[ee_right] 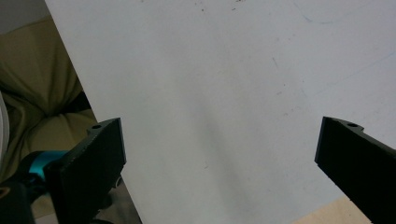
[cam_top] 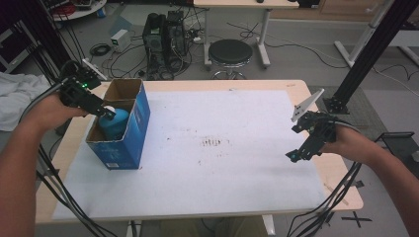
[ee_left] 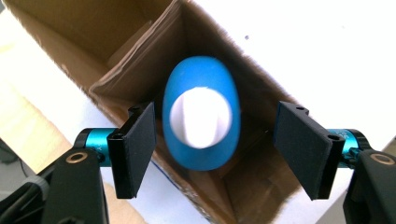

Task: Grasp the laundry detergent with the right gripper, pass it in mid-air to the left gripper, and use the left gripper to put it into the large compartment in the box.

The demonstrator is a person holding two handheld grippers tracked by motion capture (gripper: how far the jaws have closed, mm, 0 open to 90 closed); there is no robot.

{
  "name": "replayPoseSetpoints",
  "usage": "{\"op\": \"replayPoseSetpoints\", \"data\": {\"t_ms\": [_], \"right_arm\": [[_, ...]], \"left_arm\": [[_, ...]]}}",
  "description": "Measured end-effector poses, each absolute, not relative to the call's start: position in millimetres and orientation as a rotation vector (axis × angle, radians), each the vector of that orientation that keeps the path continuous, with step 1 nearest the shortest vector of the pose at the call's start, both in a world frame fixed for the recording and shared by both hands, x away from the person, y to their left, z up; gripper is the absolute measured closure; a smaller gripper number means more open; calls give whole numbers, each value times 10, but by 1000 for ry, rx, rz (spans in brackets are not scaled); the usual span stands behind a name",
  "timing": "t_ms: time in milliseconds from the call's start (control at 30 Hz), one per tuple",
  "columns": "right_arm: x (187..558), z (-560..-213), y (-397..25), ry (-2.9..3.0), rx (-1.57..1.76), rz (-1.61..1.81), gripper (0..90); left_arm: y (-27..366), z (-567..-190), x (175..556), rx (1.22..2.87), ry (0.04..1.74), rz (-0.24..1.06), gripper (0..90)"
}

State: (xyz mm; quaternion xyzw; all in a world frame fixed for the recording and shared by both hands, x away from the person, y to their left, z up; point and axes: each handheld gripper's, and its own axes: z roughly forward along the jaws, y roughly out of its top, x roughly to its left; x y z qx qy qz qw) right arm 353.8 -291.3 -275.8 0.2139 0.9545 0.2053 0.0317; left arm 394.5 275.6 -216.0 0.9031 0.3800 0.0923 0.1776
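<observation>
From the high view we see a blue bottle (cam_top: 113, 123) standing in the near compartment of an open blue box (cam_top: 133, 128) at the surface's (cam_top: 222, 168) left.

In the left gripper view, the left gripper (ee_left: 215, 140) spreads its jaws wide around the bottle's white cap (ee_left: 201, 116), touching nothing. The smooth plastic looks slippery and the cardboard walls crowd close.

In the right gripper view, the right gripper (ee_right: 219, 154) hangs wide open and empty over bare surface.

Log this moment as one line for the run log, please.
left tongs: open, straddling blue bottle in cardboard box | right tongs: open, empty, over white mat | bottle not gripped
</observation>
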Motion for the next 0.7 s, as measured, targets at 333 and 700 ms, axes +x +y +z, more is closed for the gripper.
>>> {"op": "replayPoseSetpoints", "data": {"t_ms": [333,700], "right_arm": [[3507,-2731,-2908,2934,652,629,8],[3490,-2713,-2868,2933,637,620,9]], "left_arm": [[2466,-1889,3835,2579,966,267,302],[2068,-1819,3847,2620,806,265,302]]}}
